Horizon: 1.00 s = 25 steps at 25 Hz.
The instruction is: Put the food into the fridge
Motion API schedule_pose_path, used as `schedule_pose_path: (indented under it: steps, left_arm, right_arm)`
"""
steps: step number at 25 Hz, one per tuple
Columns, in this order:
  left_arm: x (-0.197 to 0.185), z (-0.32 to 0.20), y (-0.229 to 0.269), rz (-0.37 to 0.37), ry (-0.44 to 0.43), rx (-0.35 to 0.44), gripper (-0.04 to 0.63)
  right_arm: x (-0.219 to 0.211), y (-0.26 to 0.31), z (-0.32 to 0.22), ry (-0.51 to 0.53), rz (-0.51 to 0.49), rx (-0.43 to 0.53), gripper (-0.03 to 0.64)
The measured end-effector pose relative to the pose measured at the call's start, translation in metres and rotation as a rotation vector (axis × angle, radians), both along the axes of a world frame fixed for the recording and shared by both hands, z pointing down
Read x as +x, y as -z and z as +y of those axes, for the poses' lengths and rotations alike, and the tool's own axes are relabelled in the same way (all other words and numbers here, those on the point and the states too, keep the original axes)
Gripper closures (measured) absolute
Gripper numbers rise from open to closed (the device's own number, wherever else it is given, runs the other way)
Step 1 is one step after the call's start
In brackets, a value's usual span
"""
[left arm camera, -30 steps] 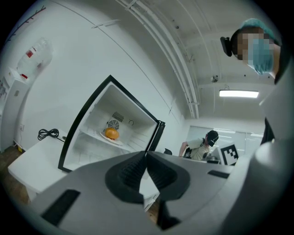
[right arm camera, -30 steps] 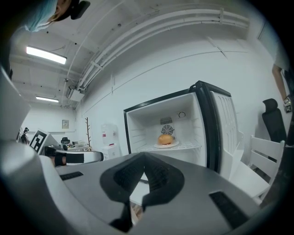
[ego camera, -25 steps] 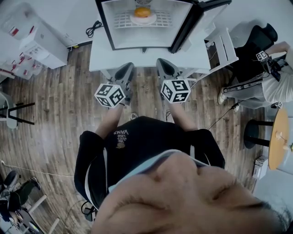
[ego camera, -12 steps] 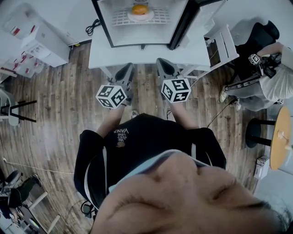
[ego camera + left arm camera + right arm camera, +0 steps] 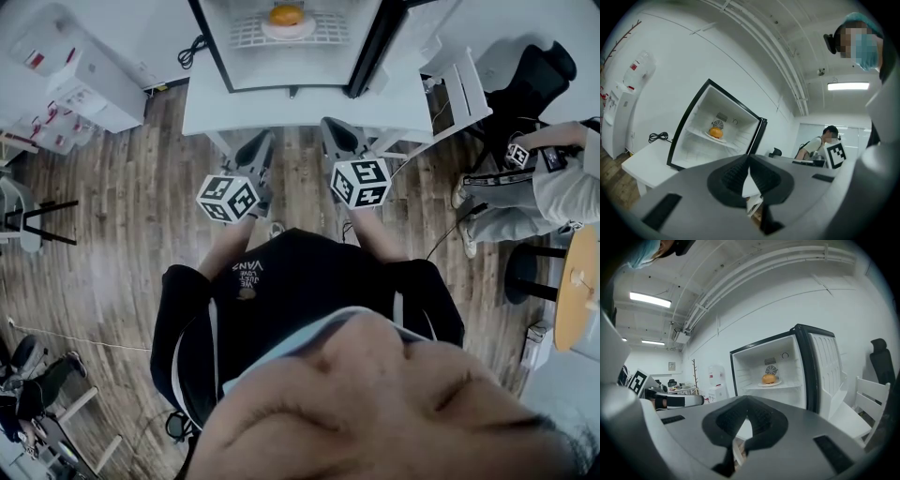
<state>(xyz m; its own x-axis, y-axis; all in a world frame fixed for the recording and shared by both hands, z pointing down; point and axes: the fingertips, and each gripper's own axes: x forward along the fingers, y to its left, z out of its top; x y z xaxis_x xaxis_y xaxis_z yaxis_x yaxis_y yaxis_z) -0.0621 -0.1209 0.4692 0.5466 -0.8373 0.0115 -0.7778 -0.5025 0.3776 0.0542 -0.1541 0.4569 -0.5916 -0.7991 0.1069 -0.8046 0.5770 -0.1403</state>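
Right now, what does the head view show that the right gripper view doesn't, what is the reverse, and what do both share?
Only the head view shows the wooden floor and a seated person at the right. Only the right gripper view shows the ceiling light strips and the pipes running along the ceiling. Both show the open fridge with the orange food on a plate on its shelf.

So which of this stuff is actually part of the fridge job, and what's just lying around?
Job: open fridge, orange food on its plate inside.
Lying about: water dispenser, black cable, white chair, black office chair, round table.
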Motion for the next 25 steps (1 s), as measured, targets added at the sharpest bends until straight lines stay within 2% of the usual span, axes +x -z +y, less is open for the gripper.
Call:
schedule_pose_path:
  steps: [25]
  left_arm:
    - [-0.0001,-0.0017,-0.0010,0.005,0.012,0.004,0.569]
  right_arm:
    - [0.0012,-0.0064,-0.0006,-0.012,-0.003,-0.012,0.604]
